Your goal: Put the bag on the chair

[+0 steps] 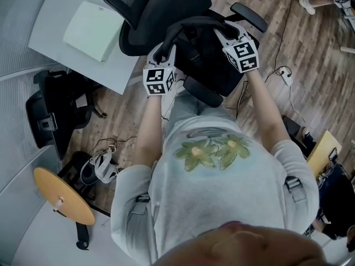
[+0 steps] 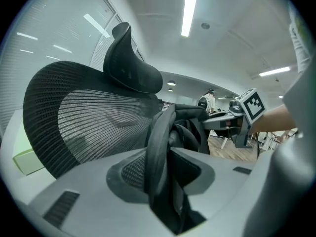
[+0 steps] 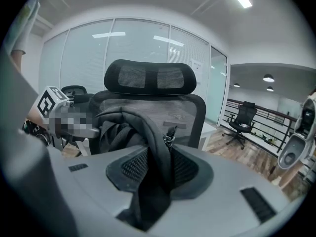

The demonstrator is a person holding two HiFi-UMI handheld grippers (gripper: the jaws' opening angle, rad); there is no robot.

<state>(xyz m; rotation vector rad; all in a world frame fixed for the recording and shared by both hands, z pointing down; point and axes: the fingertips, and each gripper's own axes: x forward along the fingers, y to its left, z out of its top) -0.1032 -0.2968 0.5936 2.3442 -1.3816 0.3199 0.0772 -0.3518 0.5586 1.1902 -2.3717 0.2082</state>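
Observation:
In the head view a black bag (image 1: 206, 60) rests on the seat of a black mesh office chair (image 1: 155, 10), right in front of the person. My left gripper (image 1: 165, 51) is at the bag's left strap and my right gripper (image 1: 224, 35) at its right strap. In the left gripper view the black strap (image 2: 159, 147) runs between the jaws of my left gripper (image 2: 165, 168); it leans on one pad, with a dark gap on the other side. In the right gripper view my right gripper (image 3: 155, 168) is shut on a padded strap (image 3: 150, 147), with the chair's backrest (image 3: 177, 110) behind.
A white desk (image 1: 55, 15) with a pale green notebook (image 1: 94, 24) stands at the upper left. Another black chair (image 1: 55, 110) and a round wooden stool (image 1: 64, 195) are at the left. Cables and a power strip (image 1: 285, 75) lie on the wood floor at the right.

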